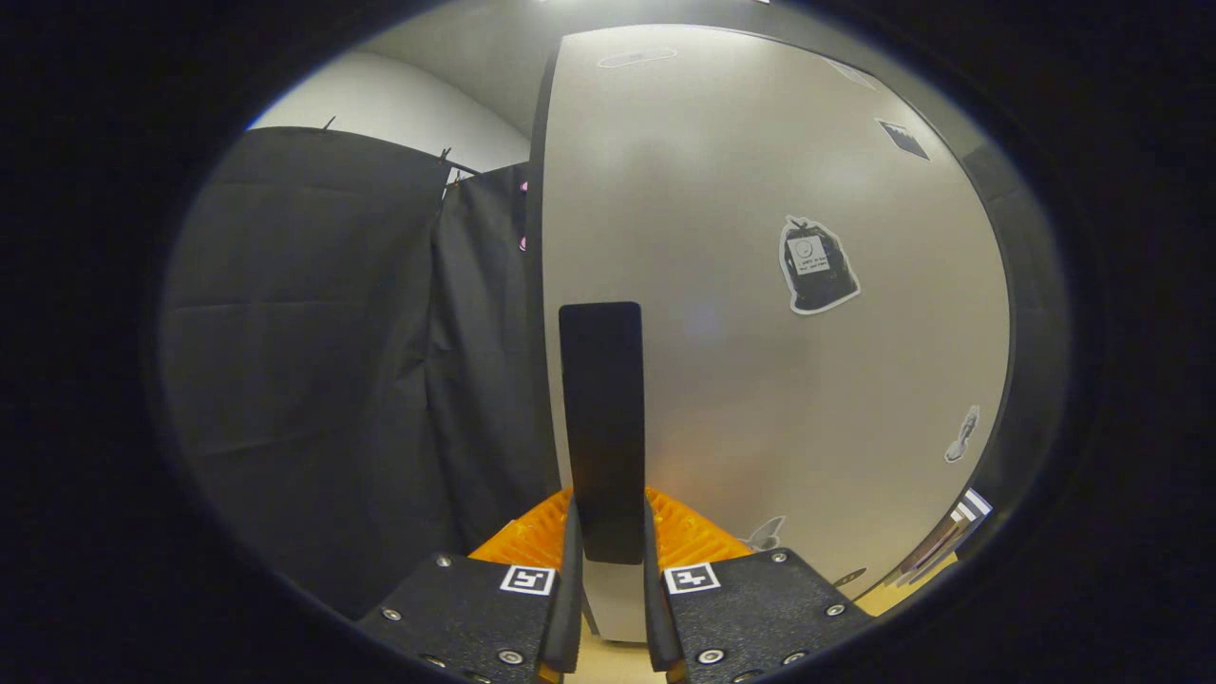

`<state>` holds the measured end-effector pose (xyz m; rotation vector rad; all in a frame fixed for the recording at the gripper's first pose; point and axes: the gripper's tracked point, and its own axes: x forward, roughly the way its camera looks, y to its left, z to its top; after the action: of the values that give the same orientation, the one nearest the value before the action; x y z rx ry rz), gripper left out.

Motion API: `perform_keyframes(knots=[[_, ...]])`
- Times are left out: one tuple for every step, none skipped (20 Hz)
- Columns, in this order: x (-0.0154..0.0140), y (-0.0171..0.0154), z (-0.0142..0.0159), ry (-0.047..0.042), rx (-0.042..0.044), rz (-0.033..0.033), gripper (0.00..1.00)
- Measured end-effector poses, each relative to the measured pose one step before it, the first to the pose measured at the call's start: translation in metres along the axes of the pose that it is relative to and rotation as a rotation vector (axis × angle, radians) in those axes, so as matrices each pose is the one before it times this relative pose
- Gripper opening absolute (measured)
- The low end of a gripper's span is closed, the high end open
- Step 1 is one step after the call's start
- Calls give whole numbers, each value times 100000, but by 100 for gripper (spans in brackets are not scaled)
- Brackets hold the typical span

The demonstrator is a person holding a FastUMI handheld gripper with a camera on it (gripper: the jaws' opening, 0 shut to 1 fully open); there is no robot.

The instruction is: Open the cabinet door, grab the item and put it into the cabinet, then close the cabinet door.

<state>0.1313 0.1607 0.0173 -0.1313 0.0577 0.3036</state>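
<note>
Right now the pale cabinet door point(760, 380) looms largest, standing just ahead of the gripper point(608, 541), with the booth's dark cloth wall point(332, 361) hanging beyond its left edge. On the door's face are a few stickers, the biggest a dark bag-shaped one point(815, 266) up to the right of the handle. Smaller again is the dark upright handle point(601, 418), a flat vertical bar near the door's left edge. Its lower end sits between the two fingers, and the jaws are drawn in narrow against its two sides, so they look clamped on it. The item to be stowed cannot be made out from where the gripper points. My guess is that this is the door-opening step. To do it well, the grip should stay square on the bar and the pull should follow the door's swing around its hinge, not straight back, so the fingers do not slide off the handle's end.
</note>
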Motion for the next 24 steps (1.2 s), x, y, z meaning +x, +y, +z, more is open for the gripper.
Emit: perform_keyframes(knots=[[-501,209,7,178,470,1379,28],[-503,177,58,108,-181,1146,28],[-507,121,21,-243,-525,1268,28],[-452,90,-1,-33,-181,897,28],[-91,-101,-27,-159,256,1285,28],[-230,-5,-50,-61,252,1571,28],[-408,135,-91,-137,340,1847,28],[-375,85,-22,165,207,1599,28],[-660,253,79,35,-466,1217,28],[-671,218,125,80,-853,1133,28],[-519,147,51,-85,-481,1081,28],[-609,-111,116,-122,-38,1268,28],[-631,-209,223,-162,-131,1857,28],[-581,108,335,29,-180,2150,28],[196,48,26,57,-281,2320,28],[12,37,-120,-48,-546,2714,28],[-133,-46,50,-111,-317,2205,28],[-213,-100,-47,-17,52,2475,28],[-246,-27,-75,157,286,2401,28],[-341,8,35,120,210,2272,28],[-404,44,-34,-77,-205,2586,28],[-356,-20,0,-50,-108,2379,28],[-137,-1,-72,-27,-197,2170,28],[-260,-46,18,89,-47,2562,28]])
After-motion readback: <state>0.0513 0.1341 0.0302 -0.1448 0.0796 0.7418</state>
